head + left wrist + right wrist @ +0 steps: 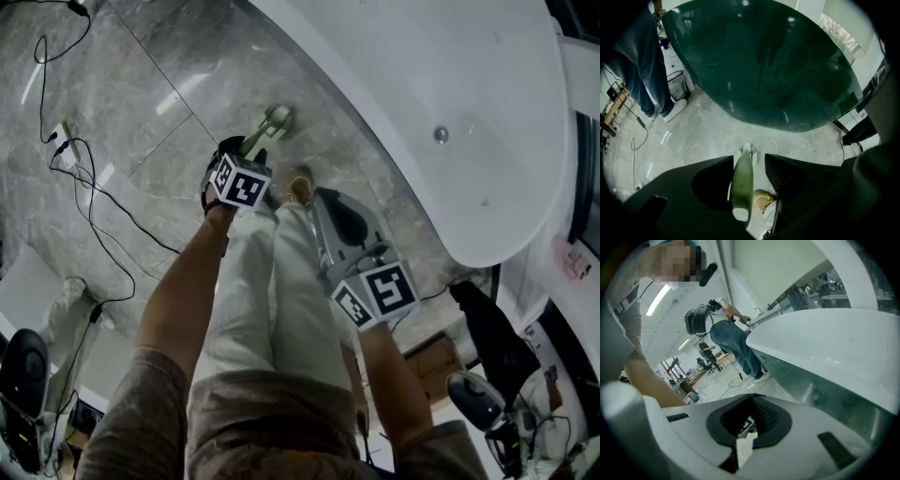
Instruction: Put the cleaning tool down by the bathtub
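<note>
**Cleaning tool between opened jaws beside the bathtub**

Head view: the left gripper (246, 155), at centre frame, points steeply down at the grey marble floor (141, 112). The cleaning tool (269, 127) runs from this gripper toward the upper centre of the frame. Its pale head lies at floor level just beside the foot of the white bathtub (450, 112), which fills the upper right. The right gripper (333, 211) sits right of centre, above the holder's light trousers, and is well apart from the tool. A tan shoe (300, 187) shows between the two grippers. Black cables (84, 187) trail across the floor at the left.

Left gripper view: the left gripper (749, 157) has its jaws spread wide. The tool's pale green handle (742, 180) stands between them, close against the jaw at the left of the frame. Bare floor and the shoe (761, 201) show in the gap on the handle's other side, so the pads do not clamp it. The bathtub (764, 61) fills the upper frame. A second person (642, 70) in jeans stands at the upper left.

Right gripper view: the right gripper (751, 397) has its jaw tips meeting at lower centre, with nothing between them. The bathtub (834, 333) rim crosses the right half of the frame.
</note>
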A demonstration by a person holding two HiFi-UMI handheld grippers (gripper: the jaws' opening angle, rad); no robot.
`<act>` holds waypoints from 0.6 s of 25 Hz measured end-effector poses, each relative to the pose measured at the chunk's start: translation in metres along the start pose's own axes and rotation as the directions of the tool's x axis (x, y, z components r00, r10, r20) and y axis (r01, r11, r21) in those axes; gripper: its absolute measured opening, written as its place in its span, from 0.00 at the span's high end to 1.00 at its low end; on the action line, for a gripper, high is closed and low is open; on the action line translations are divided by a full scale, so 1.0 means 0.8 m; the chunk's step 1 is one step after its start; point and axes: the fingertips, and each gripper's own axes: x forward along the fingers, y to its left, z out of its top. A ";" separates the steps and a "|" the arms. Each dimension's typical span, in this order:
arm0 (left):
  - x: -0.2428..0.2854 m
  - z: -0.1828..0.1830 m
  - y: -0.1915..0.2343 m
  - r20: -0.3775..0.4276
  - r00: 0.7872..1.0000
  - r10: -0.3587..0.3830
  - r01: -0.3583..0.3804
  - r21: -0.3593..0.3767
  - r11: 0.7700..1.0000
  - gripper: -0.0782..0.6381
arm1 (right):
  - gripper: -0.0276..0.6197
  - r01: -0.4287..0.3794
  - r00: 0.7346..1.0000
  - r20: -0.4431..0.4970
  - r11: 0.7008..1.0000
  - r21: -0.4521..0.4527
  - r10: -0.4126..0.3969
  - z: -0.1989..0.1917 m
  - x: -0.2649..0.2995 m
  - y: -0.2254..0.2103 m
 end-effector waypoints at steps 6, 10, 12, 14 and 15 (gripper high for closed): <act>-0.055 0.014 0.012 0.041 0.998 0.045 -0.045 -0.005 0.999 0.58 | 0.95 -0.003 1.000 0.000 1.000 -0.010 0.003 0.013 -0.019 0.025; -0.107 0.029 0.018 0.072 0.993 0.089 -0.089 -0.008 0.996 0.68 | 0.95 -0.009 1.000 0.011 1.000 -0.013 0.009 0.034 -0.034 0.041; -0.136 0.038 0.016 0.087 0.991 0.107 -0.105 -0.020 0.994 0.77 | 0.95 -0.009 1.000 0.014 1.000 -0.015 0.009 0.049 -0.044 0.049; -0.168 0.050 0.012 0.097 0.989 0.111 -0.107 -0.054 0.993 0.88 | 0.95 -0.009 1.000 0.019 1.000 -0.018 0.010 0.064 -0.053 0.059; -0.184 0.054 0.009 0.098 0.989 0.108 -0.100 -0.079 0.992 0.88 | 0.95 -0.011 1.000 0.021 1.000 -0.018 0.012 0.071 -0.057 0.064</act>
